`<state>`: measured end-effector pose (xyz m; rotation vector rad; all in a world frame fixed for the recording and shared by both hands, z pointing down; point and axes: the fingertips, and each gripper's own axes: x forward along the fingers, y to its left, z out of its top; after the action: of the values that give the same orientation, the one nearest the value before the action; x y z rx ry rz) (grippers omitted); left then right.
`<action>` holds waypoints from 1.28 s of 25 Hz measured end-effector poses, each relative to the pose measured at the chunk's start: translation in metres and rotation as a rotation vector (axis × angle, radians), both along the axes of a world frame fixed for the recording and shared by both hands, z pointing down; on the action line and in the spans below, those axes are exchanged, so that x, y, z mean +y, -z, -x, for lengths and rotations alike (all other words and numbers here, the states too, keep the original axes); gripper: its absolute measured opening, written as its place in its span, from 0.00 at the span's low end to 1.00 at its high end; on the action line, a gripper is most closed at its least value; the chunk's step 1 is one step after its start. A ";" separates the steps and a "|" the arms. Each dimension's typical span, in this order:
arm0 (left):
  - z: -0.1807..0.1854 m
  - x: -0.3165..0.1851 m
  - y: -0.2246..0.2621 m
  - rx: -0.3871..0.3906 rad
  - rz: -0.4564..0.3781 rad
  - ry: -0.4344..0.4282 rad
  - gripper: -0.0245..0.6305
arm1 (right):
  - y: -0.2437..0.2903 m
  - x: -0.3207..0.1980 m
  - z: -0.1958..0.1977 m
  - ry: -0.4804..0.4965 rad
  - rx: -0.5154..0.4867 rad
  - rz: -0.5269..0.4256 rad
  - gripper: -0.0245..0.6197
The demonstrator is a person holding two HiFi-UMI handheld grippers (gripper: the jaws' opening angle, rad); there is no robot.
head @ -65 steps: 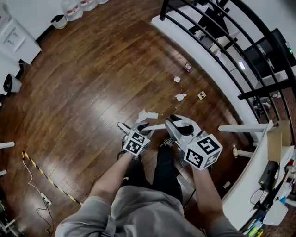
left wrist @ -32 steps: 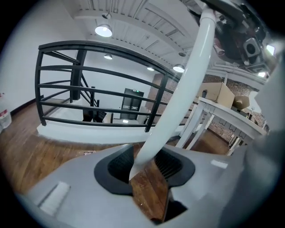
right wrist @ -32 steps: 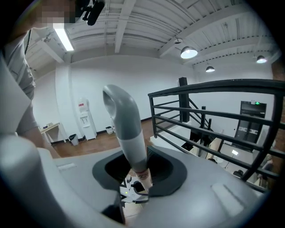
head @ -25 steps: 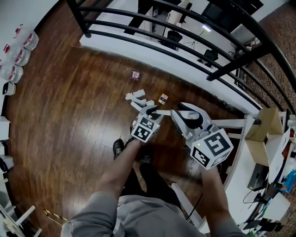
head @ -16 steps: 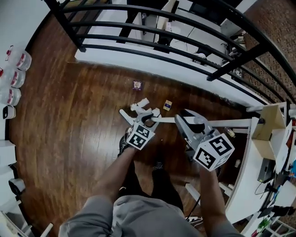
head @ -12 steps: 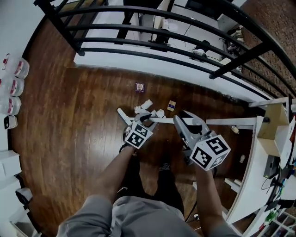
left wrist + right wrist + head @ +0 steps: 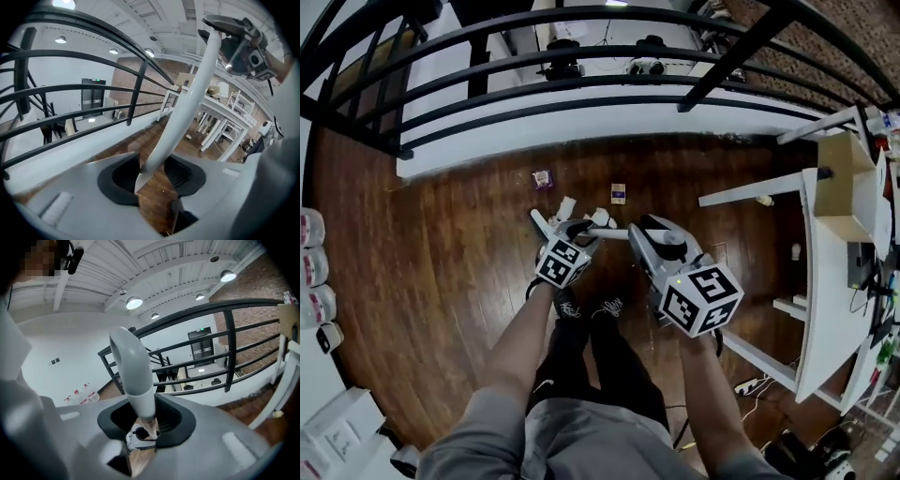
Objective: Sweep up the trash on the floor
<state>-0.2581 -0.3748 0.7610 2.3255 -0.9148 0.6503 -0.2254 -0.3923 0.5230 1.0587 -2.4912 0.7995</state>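
The person now stands nearer the railing [image 7: 736,56]. The trash [image 7: 567,204] lies just beyond the left gripper [image 7: 572,228], whose jaws are opening round the handle [image 7: 614,233].

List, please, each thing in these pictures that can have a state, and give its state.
left tongs, opening, white handle between them
right tongs, shut on the white handle's grey end
white handle, runs from one tongs to the other
paper scraps, lying loose on the floor
purple wrapper, on the floor, apart from the scraps
yellow packet, on the floor, not swept up
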 end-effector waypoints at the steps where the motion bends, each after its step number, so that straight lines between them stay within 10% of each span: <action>1: -0.014 -0.003 -0.001 0.002 -0.007 -0.025 0.28 | -0.001 -0.002 -0.015 -0.026 0.001 0.001 0.18; 15: -0.148 -0.019 0.016 -0.089 -0.032 -0.270 0.26 | 0.012 -0.015 -0.165 -0.237 -0.074 0.020 0.18; 32: 0.025 -0.105 -0.011 -0.185 0.027 -0.503 0.27 | -0.024 -0.094 -0.016 -0.438 -0.177 0.100 0.18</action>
<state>-0.2834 -0.4793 0.7720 2.5158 -0.3805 1.0857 -0.2090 -0.4867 0.5467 1.5863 -2.3525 1.1726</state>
